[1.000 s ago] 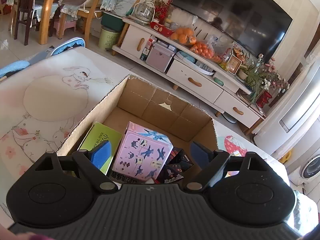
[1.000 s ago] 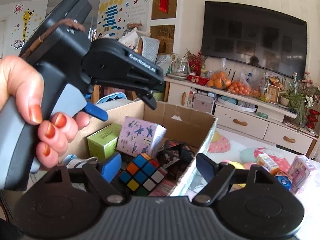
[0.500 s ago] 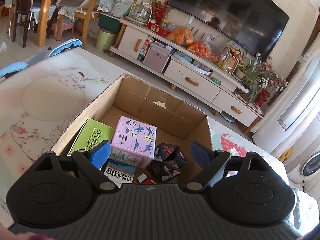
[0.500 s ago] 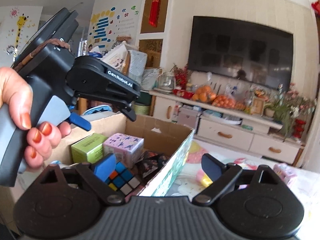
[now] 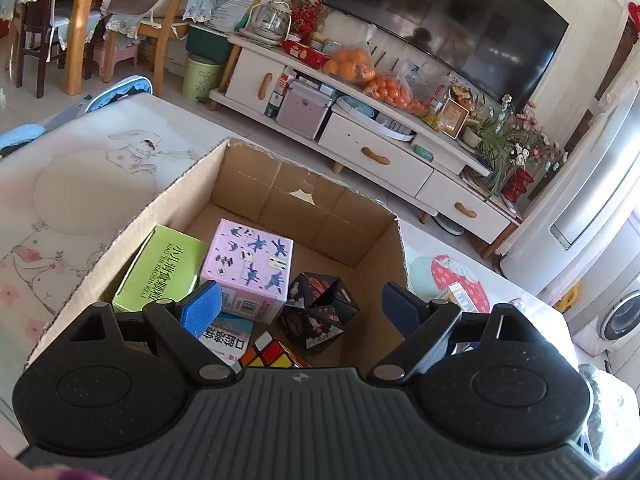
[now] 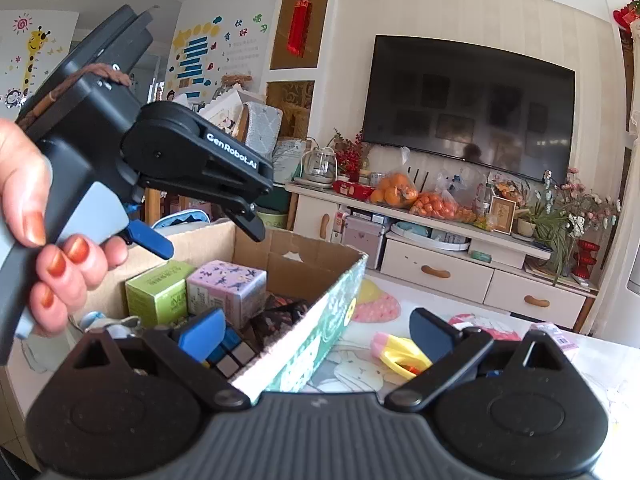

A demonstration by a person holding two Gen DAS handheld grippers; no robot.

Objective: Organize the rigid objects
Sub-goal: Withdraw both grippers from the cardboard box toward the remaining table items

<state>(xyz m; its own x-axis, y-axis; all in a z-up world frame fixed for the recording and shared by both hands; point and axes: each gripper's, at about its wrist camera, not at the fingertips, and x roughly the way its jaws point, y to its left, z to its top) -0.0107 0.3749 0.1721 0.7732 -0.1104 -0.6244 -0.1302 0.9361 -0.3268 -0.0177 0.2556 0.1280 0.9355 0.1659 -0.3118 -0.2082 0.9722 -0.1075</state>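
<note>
Both my grippers are spread wide with nothing in them right now. My left gripper [image 5: 300, 308] hangs over the near end of the cardboard box [image 5: 172, 196], looking down into it. Right under its fingers sits the Rubik's cube [image 5: 268, 354], with the black folding cube [image 5: 320, 316] just ahead and a bit right, touching or nearly touching it. The pink box [image 5: 250, 264] is ahead of my left finger, hard up against the green box [image 5: 160, 268], whose long side runs along the box's left wall. Beyond those the box floor is bare, so that's the open room for the next drop.

My right gripper [image 6: 316, 334] straddles the box's right wall: one finger over the inside, the other over the surface [image 6: 600, 364]. The loose stuff lies ahead and to its right, outside the box. There's a yellow and pink toy [image 6: 396, 354] just in front of the right finger, and a pink packet [image 6: 554, 334] farther right, partly hidden behind the gripper.

So I'd say the right one is clearly nearer to whatever goes in next. The thing to watch is that box wall between the toy and the free space.
</note>
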